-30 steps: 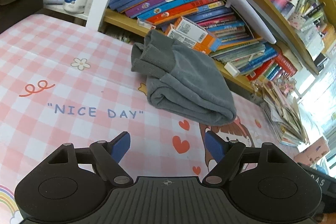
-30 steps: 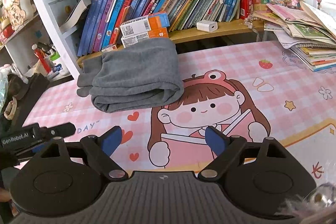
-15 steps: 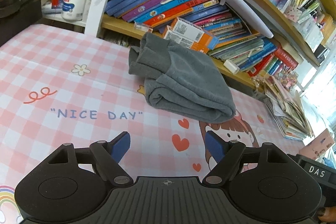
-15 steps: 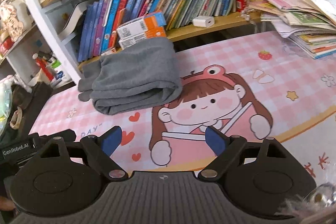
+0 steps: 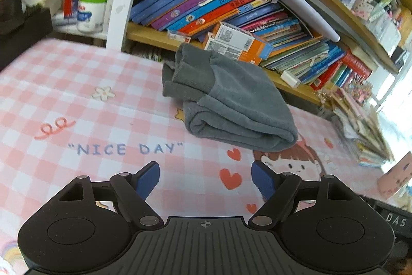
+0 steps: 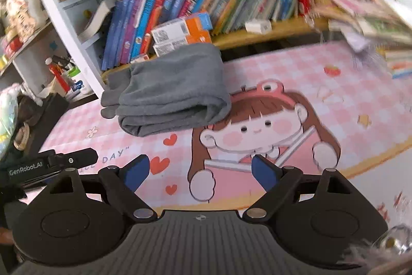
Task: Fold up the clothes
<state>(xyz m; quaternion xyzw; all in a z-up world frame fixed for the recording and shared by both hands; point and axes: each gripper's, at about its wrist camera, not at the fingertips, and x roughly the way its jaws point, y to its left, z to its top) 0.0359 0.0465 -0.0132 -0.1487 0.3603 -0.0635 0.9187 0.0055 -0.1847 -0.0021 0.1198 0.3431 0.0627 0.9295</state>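
A grey garment [image 5: 231,99] lies folded into a thick bundle at the back of the pink checked table mat [image 5: 64,94], its ribbed cuffs toward the shelf. The right wrist view shows the same grey garment [image 6: 172,92] beyond the fingers, left of centre. My left gripper [image 5: 205,175] hangs open above the mat, well short of the bundle, with nothing between its blue pads. My right gripper [image 6: 199,168] is likewise open and empty over the cartoon girl print [image 6: 257,125]. The left gripper's body [image 6: 51,164] shows at the left edge of the right wrist view.
A bookshelf [image 5: 231,7] packed with leaning books runs along the table's back edge, with orange boxes [image 5: 237,43] touching the garment. A white jar and pens [image 5: 90,9] stand at the back left. A stack of magazines [image 6: 381,25] sits at the right.
The folded garment has stayed put. Both views shifted a little: the left one rolled slightly and the right one is now blurred. Both grippers kept the same wide opening.
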